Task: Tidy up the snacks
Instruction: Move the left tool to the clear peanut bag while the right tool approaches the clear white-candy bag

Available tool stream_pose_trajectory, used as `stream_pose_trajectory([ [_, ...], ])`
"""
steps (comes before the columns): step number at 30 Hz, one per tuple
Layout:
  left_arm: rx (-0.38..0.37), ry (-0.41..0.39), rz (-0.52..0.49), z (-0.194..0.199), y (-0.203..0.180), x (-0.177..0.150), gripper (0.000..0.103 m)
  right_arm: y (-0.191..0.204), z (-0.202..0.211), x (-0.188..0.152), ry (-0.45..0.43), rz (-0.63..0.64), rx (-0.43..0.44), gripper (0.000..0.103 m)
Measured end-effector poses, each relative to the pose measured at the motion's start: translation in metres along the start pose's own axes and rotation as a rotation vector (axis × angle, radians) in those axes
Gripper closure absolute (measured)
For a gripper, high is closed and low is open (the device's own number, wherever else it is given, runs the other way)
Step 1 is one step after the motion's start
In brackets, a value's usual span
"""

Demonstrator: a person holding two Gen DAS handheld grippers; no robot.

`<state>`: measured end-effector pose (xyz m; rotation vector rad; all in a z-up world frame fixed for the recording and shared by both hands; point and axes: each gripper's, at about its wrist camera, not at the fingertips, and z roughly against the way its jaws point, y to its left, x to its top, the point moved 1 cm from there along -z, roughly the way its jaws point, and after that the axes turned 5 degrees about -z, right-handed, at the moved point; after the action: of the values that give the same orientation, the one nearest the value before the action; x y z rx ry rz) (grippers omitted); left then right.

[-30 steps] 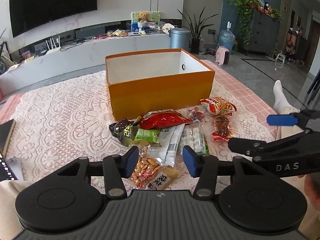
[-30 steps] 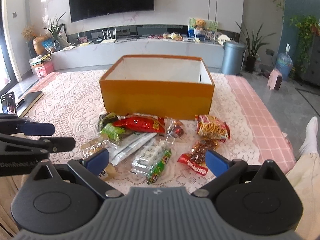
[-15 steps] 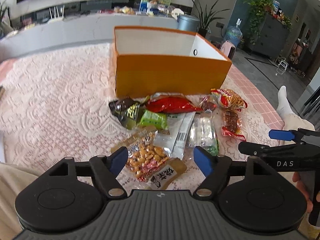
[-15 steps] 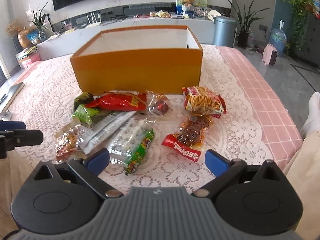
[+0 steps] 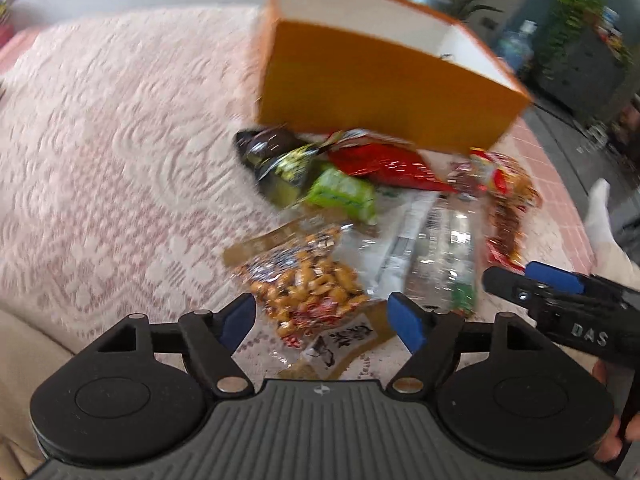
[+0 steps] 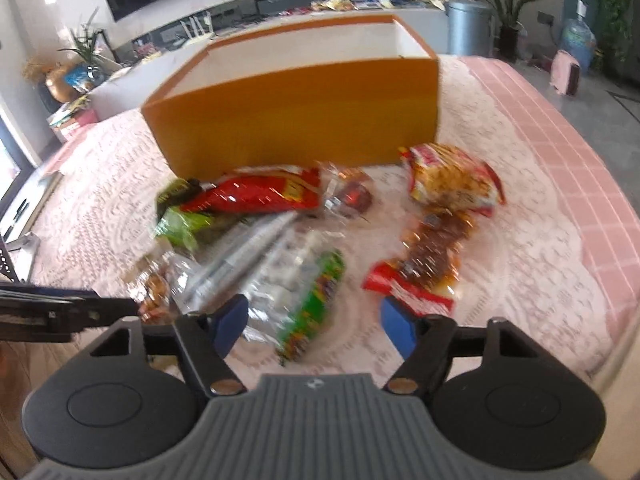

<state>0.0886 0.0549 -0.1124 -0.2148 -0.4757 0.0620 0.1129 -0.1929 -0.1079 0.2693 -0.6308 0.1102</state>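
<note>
Hovering over the snack pile, the left gripper stands wide, its blue pads either side of a clear bag of glazed peanuts without pressing it. The right gripper is closing, nothing pinched yet, with a clear-and-green candy packet between its jaws. Beyond lie a shiny red pouch and a yellow-red crisp bag, all before the open orange cardboard box on the pink lace tablecloth.

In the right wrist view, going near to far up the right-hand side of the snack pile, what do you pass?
Red-ended packet of dark brown snack → yellow and red chip bag → orange box.
</note>
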Motion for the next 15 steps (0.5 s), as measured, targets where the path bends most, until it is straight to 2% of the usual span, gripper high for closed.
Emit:
stream_pose_trajectory([
  [5, 0.014, 0.038, 0.086, -0.013, 0.009, 0.003, 0.015, 0.004, -0.018, 0.01, -0.003, -0.005, 0.01, 0.036],
  [8, 0.0, 0.052, 0.135, -0.021, 0.011, 0.004, 0.015, 0.002, -0.028, 0.012, 0.011, -0.022, 0.006, 0.046],
  [10, 0.021, 0.052, 0.151, -0.027, 0.011, 0.005, 0.015, 0.001, -0.033, 0.012, 0.017, -0.025, 0.006, 0.049],
  [15, 0.026, 0.059, 0.167, -0.035, 0.014, 0.008, 0.007, 0.003, -0.046, 0.012, 0.029, -0.012, 0.006, 0.049],
])
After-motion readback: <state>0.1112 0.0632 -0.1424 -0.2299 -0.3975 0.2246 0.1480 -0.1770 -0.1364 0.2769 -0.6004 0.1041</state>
